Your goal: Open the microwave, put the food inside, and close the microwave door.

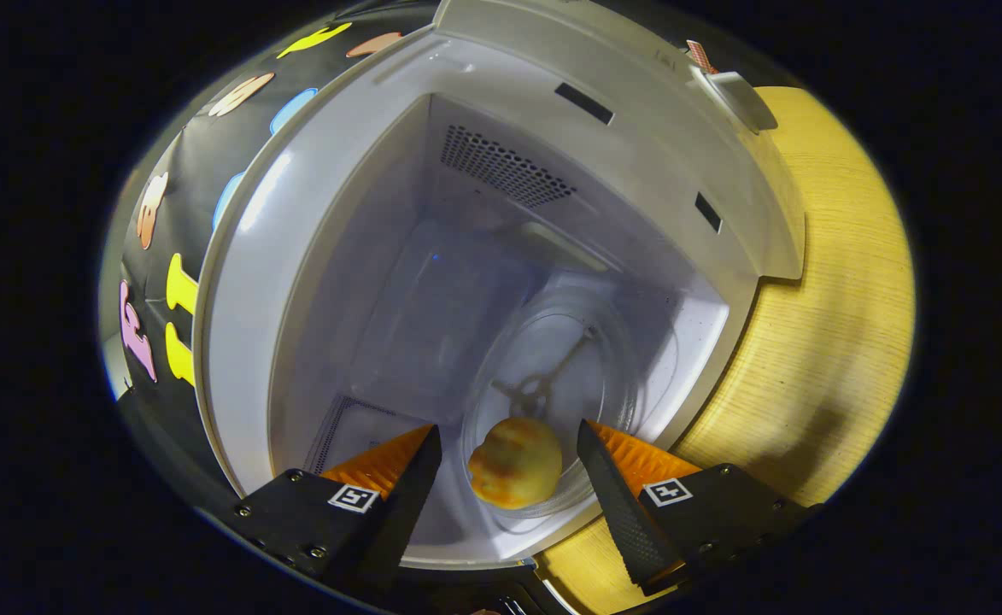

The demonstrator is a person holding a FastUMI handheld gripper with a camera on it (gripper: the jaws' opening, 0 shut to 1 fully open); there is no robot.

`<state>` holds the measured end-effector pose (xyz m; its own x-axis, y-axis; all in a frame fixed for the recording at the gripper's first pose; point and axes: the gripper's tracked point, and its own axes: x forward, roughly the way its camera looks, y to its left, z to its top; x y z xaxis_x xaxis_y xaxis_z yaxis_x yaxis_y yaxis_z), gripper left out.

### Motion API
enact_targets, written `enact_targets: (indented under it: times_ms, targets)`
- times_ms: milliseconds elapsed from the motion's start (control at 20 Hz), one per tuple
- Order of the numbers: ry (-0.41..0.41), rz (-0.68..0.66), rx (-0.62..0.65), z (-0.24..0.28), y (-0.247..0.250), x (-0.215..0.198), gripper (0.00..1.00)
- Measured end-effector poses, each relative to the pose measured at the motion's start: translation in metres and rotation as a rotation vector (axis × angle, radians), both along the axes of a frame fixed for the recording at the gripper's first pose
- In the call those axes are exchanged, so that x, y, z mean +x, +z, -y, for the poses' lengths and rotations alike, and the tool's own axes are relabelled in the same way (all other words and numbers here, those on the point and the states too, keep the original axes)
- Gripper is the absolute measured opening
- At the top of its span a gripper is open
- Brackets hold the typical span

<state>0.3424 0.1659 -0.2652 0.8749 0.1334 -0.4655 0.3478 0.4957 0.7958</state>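
With the door already swung open, the microwave (295,282) takes up the middle of the frame, its pale left wall running from upper left down to lower left, booth cloth just outside it. Vent holes (505,166) sit upper centre on the cavity wall. The glass turntable (612,342) lies centre-right on the cavity floor, and the food (515,462), a round yellowish item, rests on its near rim at lower centre. The gripper (507,448) has its fingers spread apart, one on each side of the food, neither seeming to press on it. The wooden table (842,325) shows at right. Judged step: food placed and released inside. The next move calls for backing straight out without nudging the food, then finding the door and pushing it shut.
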Motion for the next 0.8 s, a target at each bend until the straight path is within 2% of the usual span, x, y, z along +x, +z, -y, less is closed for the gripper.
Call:
enact_targets:
  times_ms: [250,800]
  targets:
    - [-0.002,0.038,-0.046,0.015,0.024,-0.034,0.97]
    - [0.110,0.256,-0.347,0.042,0.132,-0.154,0.96]
